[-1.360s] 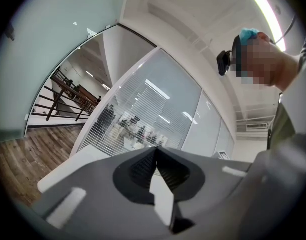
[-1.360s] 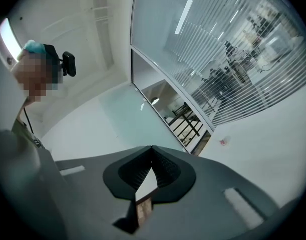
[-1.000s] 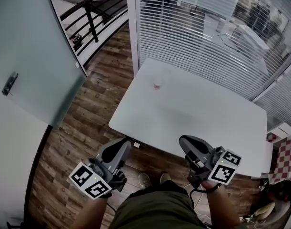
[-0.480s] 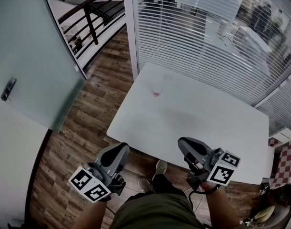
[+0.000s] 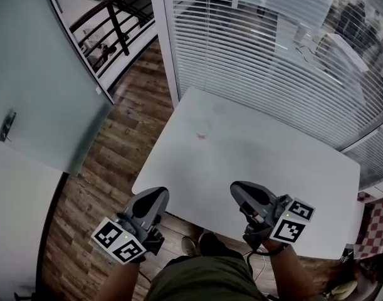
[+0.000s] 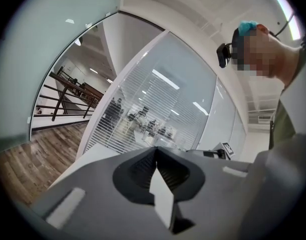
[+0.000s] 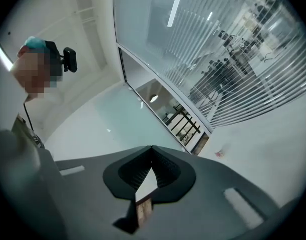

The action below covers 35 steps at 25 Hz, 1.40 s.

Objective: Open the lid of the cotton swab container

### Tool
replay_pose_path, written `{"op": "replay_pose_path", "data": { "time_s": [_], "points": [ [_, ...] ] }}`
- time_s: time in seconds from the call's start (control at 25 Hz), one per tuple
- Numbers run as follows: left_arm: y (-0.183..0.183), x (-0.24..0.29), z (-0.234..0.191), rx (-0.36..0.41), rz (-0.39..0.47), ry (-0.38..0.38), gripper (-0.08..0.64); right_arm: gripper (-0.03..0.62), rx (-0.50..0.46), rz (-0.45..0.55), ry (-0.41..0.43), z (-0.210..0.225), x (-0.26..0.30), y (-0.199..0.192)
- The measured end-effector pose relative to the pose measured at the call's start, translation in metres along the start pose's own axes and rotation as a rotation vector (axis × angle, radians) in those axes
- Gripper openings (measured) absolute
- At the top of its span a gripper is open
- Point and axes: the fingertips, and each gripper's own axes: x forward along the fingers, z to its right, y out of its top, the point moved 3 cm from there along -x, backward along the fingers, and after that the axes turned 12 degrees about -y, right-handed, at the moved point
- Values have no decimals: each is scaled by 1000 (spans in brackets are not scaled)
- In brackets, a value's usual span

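Right tongs (image 7: 151, 147) pressed together, empty, swab container (image 7: 220, 153) well beyond

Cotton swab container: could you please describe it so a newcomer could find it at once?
Find the white table beside the slatted blinds. The cotton swab container stands toward its far left corner, small and see-through, with a reddish base against the white top.

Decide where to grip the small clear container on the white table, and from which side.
Probably its side wall, from the near edge of the table: the container stands upright with that side clear. Its lid is too small to make out.
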Motion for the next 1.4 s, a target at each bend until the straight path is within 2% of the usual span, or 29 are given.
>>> {"op": "replay_pose_path", "data": {
  "time_s": [0.32, 0.68, 0.96, 1.4],
  "points": [
    [-8, 62, -49, 16, -34, 43, 17, 9, 11, -32, 16, 54, 29, 29],
    [-48, 94, -119, 78, -178, 94, 91, 9, 24, -90, 12, 95, 57, 28],
    [-93, 127, -176, 159, -356, 46, 174, 9, 45, -128, -21, 122, 73, 15],
    [-152, 174, -238, 347, -643, -85, 276, 9, 110, -155, -94, 154, 79, -15]
  ]
}}
